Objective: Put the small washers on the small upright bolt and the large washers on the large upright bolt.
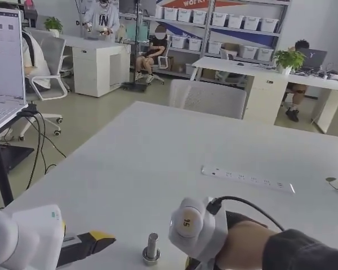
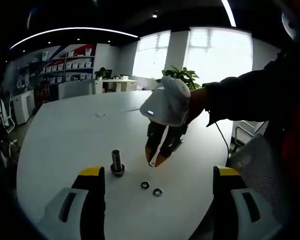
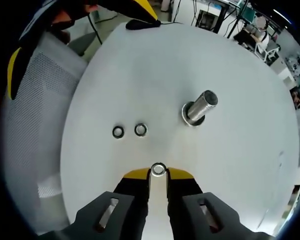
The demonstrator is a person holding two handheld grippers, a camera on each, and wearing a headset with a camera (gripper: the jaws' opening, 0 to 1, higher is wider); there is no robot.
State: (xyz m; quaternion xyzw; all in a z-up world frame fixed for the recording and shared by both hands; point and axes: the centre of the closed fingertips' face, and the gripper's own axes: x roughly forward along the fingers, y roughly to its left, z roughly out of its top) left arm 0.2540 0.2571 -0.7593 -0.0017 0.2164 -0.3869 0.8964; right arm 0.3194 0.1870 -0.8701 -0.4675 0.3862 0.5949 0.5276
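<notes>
In the right gripper view, two loose washers (image 3: 118,132) lie at left on the white table (image 3: 230,55). At centre, the right gripper (image 3: 158,176) pinches a washer (image 3: 158,169) between nearly closed jaw tips. The upright bolt (image 3: 200,106) stands near, ahead and to the right, its axis vertical. The left gripper (image 2: 158,172) hovers beside the bolt, jaws wide and empty.
</notes>
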